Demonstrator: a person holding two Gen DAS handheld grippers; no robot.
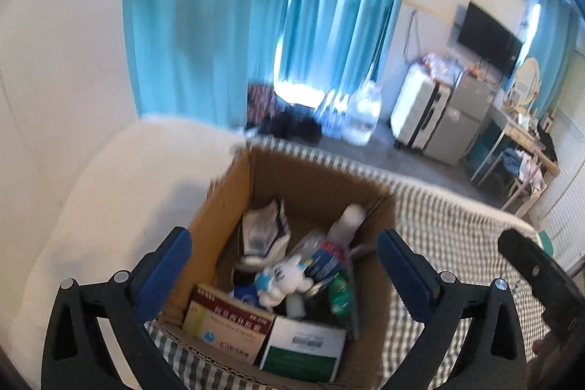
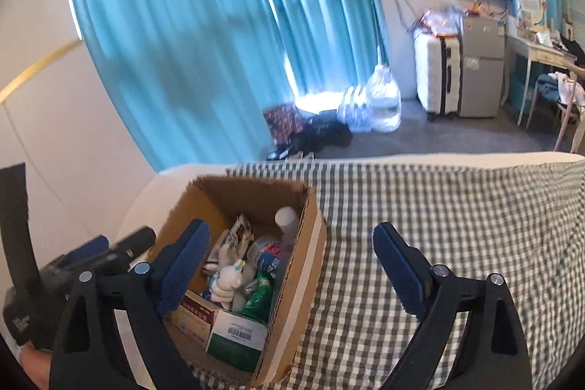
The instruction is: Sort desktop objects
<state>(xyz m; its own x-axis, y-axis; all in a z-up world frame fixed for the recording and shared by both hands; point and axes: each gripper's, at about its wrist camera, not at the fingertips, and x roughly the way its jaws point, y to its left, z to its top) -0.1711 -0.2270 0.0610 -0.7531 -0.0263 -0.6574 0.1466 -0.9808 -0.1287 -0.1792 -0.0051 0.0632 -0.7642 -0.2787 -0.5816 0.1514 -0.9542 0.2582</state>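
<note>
Looking down the left wrist view, the left gripper (image 1: pixel 283 275) hangs over the cardboard box (image 1: pixel 234 207) with its jaws spread wide and nothing between the pads. The box sits on the checked cloth (image 1: pixel 457 225) near that cloth's left edge, already loaded: a red-and-cream medicine carton (image 1: pixel 228 326), a green-and-white carton (image 1: pixel 303 348), a white plush toy (image 1: pixel 283 278), a white bottle (image 1: pixel 349 220). Everything is blurred, so finer detail is lost.

Over to the right wrist view: the right gripper (image 2: pixel 290 267) is wide too and empty, with one pad over the box's opening and the other over bare cloth. No loose object shows on the cloth here. My read: a drop-off into the box is done, and the next move calls for swinging away to find whatever is left unsorted, out of view.
</note>
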